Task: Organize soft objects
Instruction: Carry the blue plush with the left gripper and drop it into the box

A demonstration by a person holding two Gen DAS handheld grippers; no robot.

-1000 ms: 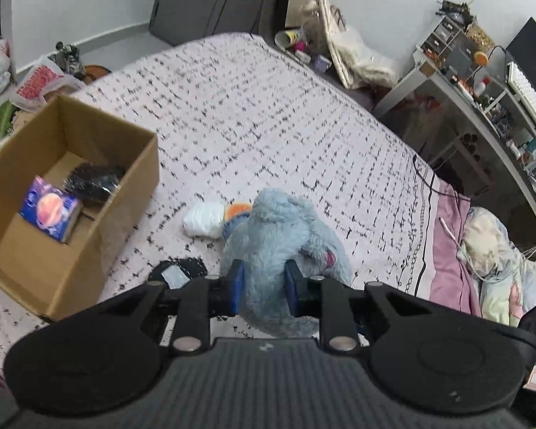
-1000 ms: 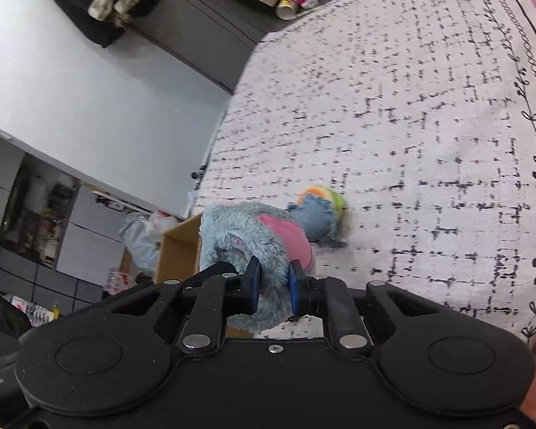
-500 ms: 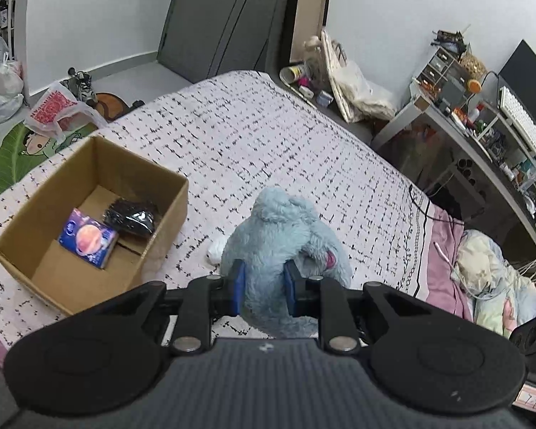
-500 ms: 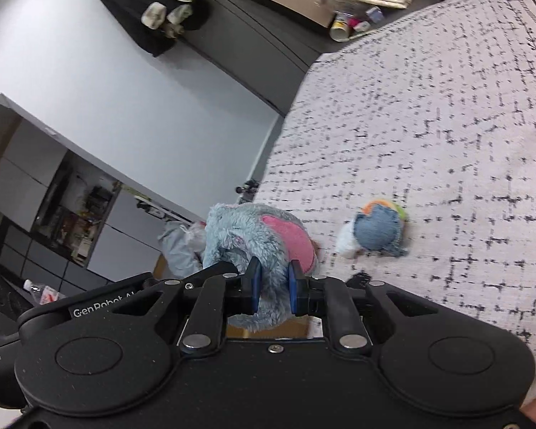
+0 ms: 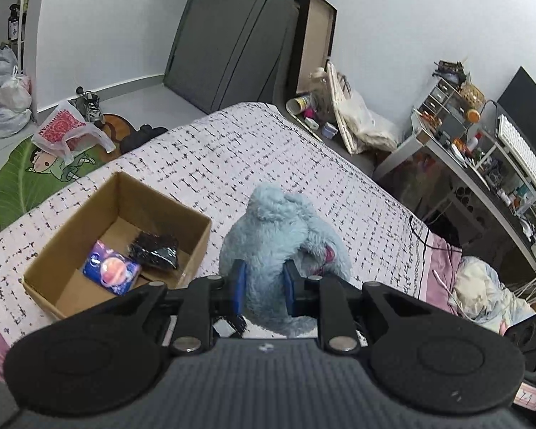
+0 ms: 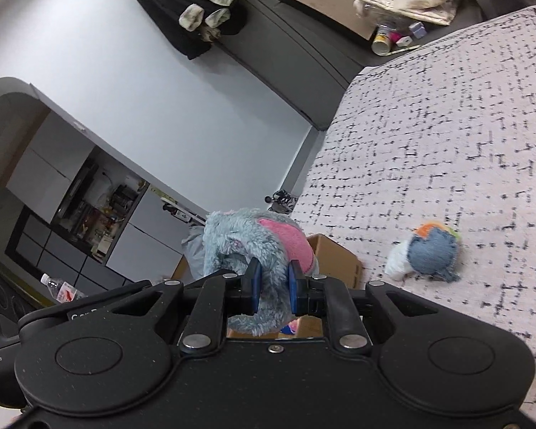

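A fluffy light-blue plush toy (image 5: 282, 236) with pink patches hangs above the bed, held from two sides. My left gripper (image 5: 263, 287) is shut on its lower body. My right gripper (image 6: 272, 287) is shut on the same plush toy (image 6: 246, 246) near a pink ear. An open cardboard box (image 5: 182, 214) stands on the bed to the left of the plush, with a purple packet (image 5: 110, 272) and a black bundle (image 5: 155, 250) inside. A small denim-blue toy (image 6: 433, 250) with an orange and green top lies on the bedspread beside a white wad (image 6: 398, 261).
The bed (image 5: 232, 157) has a white spread with black dashes and a pink edge at the right. A cluttered desk (image 5: 482, 164) with a keyboard stands beyond it. Bags (image 5: 68, 130) and a green mat lie on the floor at left. A dark wardrobe (image 5: 232, 35) is behind.
Both grippers rose with the plush toy, lifting it off the bed. The box and bedspread now look farther below. The small denim toy stayed on the bed.
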